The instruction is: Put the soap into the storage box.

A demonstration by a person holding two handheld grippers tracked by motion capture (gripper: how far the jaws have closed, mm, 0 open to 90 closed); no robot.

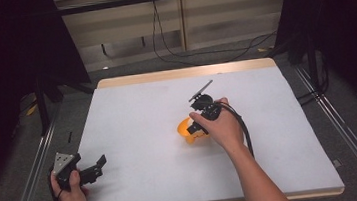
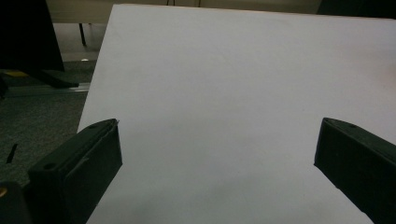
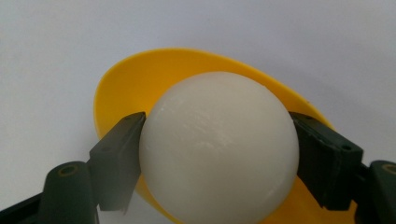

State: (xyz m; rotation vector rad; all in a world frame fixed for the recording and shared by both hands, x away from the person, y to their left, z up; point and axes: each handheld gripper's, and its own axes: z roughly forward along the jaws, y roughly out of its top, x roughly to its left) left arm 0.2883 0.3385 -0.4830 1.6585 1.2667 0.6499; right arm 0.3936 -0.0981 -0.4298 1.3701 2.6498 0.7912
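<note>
A smooth white ball (image 3: 219,154) sits between the jaws of my right gripper (image 3: 218,135), and both pads press on its sides. It hangs in or just above a yellow bowl (image 3: 140,79); I cannot tell whether it touches the bowl. From above, the bowl (image 1: 185,128) lies near the middle of the white table (image 1: 137,110), partly hidden by the right hand and right gripper (image 1: 197,127). My left gripper (image 1: 98,167) rests at the table's front left corner. Its jaws stand wide apart over bare white table, the left gripper (image 2: 217,140) holding nothing.
The table's left edge (image 2: 95,88) runs close beside the left gripper, with dark carpet floor (image 2: 42,116) past it. A metal rail (image 1: 31,176) lines the left side and another rail (image 1: 356,137) the right. Cables (image 1: 201,53) lie on the floor behind the table.
</note>
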